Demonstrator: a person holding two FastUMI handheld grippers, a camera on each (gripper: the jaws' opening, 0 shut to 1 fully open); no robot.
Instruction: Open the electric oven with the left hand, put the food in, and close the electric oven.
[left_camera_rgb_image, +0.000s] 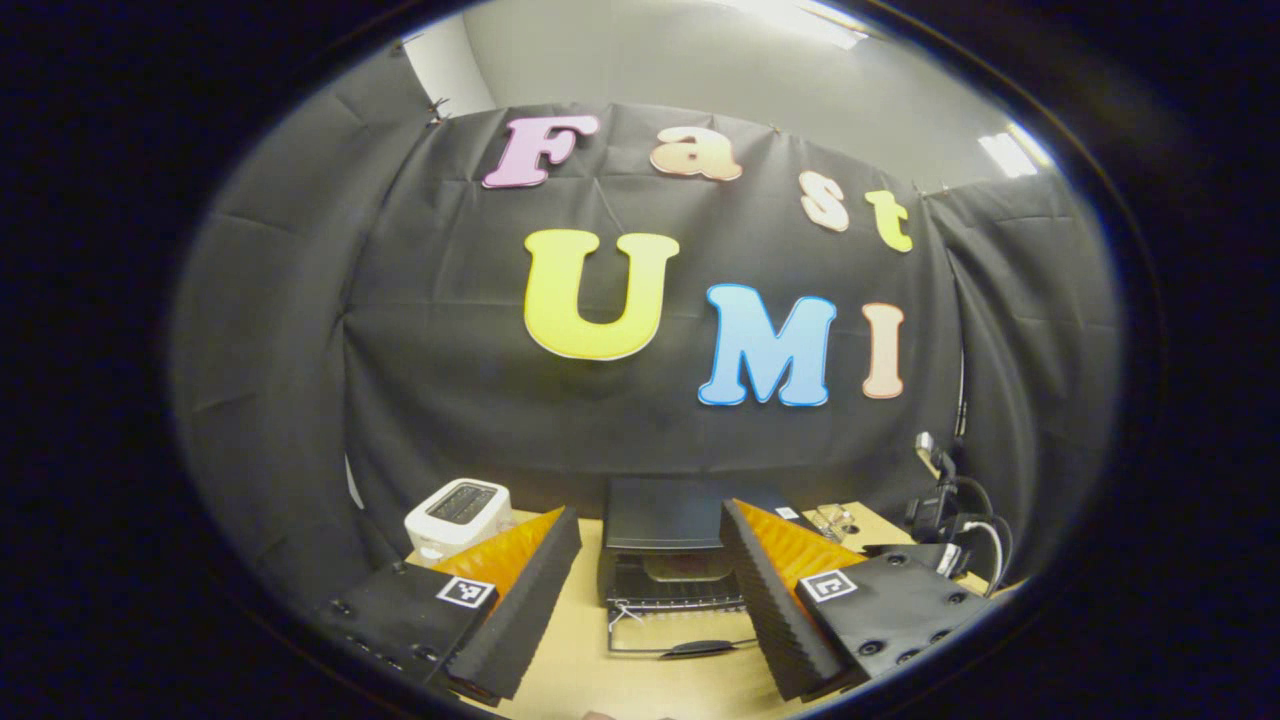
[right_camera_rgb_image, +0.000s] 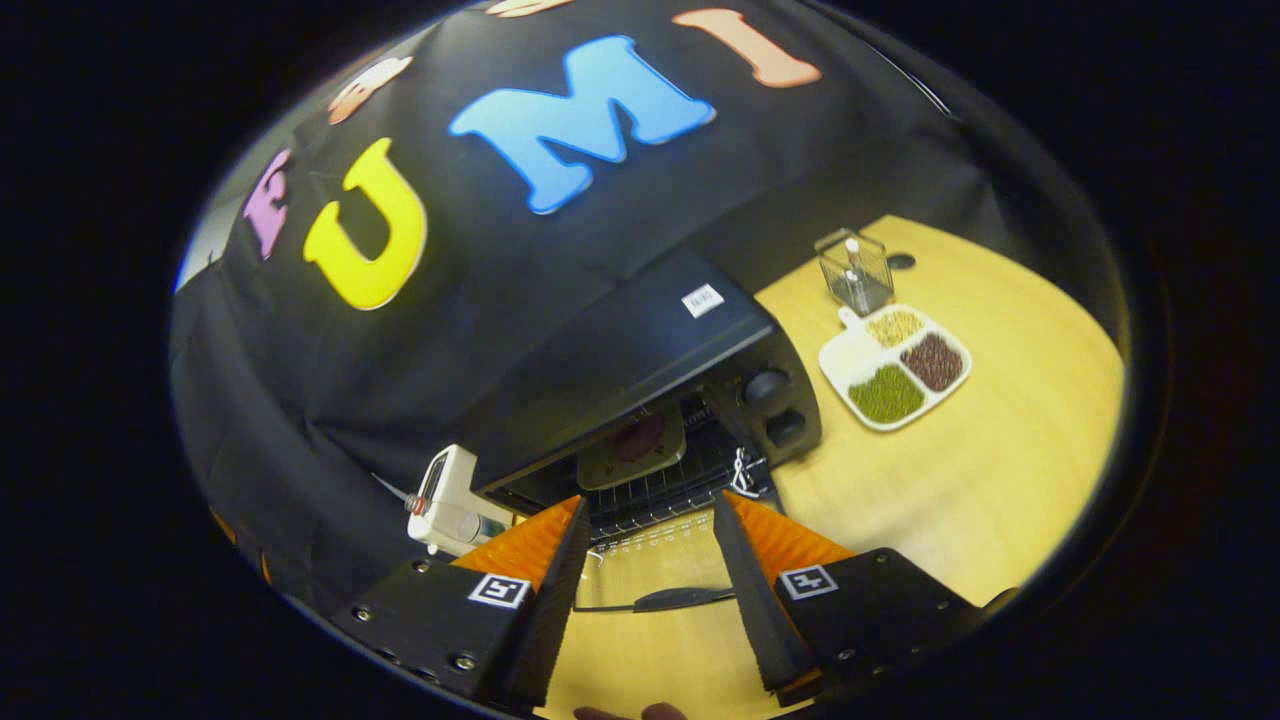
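With the plate of food (right_camera_rgb_image: 632, 447) already on the rack of the open electric oven (right_camera_rgb_image: 640, 380), the left gripper (left_camera_rgb_image: 650, 590), jaws wide and empty like the right gripper (right_camera_rgb_image: 648, 590), should catch the door handle (left_camera_rgb_image: 697, 649) squarely and swing the door shut.

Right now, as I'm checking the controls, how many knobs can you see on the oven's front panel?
2, stacked on the electric oven's right-hand panel: the upper knob and the lower knob just below it. Others may be hidden.

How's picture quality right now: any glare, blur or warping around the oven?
Left gripper view: sharp, ceiling lights blown out, oven dim. Right gripper view: strongly tilted, fisheye bends the table edge; oven interior shadowed, plate inside still readable.
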